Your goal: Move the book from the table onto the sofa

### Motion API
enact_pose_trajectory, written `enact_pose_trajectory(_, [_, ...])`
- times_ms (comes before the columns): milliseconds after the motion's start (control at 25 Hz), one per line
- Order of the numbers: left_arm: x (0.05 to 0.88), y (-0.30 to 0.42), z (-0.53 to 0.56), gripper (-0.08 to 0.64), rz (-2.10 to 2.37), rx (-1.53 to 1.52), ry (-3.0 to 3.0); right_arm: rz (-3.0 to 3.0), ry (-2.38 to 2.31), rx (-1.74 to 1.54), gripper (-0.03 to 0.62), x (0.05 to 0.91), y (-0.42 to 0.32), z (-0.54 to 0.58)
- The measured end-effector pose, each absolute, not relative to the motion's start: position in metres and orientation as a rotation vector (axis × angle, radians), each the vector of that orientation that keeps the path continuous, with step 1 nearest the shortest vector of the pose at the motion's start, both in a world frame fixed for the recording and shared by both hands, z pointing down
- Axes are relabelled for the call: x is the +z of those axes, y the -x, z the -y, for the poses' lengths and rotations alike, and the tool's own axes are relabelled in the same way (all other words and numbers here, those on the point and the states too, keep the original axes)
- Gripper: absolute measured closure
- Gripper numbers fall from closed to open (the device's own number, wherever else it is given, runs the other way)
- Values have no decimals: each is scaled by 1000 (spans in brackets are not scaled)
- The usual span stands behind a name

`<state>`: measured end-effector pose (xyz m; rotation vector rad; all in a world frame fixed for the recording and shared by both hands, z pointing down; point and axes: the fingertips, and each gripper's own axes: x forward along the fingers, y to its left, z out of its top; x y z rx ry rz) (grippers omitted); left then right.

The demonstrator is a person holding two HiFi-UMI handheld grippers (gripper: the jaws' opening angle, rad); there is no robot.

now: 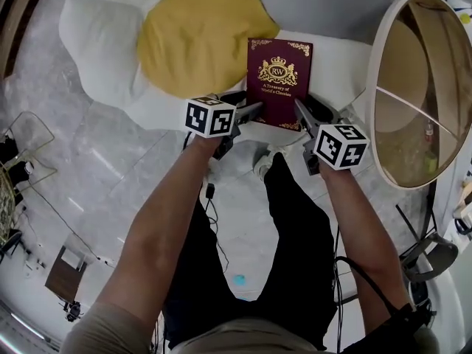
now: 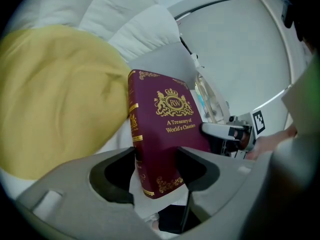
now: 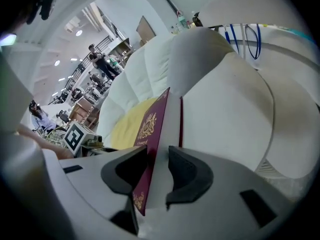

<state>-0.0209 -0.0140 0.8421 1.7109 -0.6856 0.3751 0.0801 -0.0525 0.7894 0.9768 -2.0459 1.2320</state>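
A maroon book [image 1: 279, 80] with gold print is held flat over the white sofa [image 1: 96, 28], next to its yellow cushion [image 1: 195, 39]. Whether it rests on the seat I cannot tell. My left gripper [image 1: 254, 110] holds the book's near left corner and my right gripper [image 1: 300, 108] its near right corner. In the left gripper view the book [image 2: 165, 129] sits between the jaws of the left gripper [image 2: 156, 164], spine side to the left pad. In the right gripper view the book [image 3: 150, 134] stands edge-on, with the right gripper [image 3: 157, 166] closed across its thickness.
A round white-rimmed table [image 1: 380, 87] stands close at the right. My legs and a shoe [image 1: 267, 161] are below the book on the marble floor [image 1: 110, 168], with cables [image 1: 214, 220] trailing there. Several people [image 3: 100, 61] stand far off in the right gripper view.
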Motion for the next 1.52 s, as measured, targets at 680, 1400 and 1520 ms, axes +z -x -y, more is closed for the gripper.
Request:
enact_pose_trajectory(680, [608, 59, -46, 347, 566, 589, -1912, 2119, -1004, 1288, 561, 571, -64, -10])
enact_pose_trajectory(1400, [283, 87, -158, 552, 335, 616, -2328, 2372, -1085, 1019, 577, 282, 0, -128])
enact_pose_trajectory(1520, [239, 92, -165, 552, 309, 592, -2390, 2402, -1110, 977, 577, 244, 8, -140])
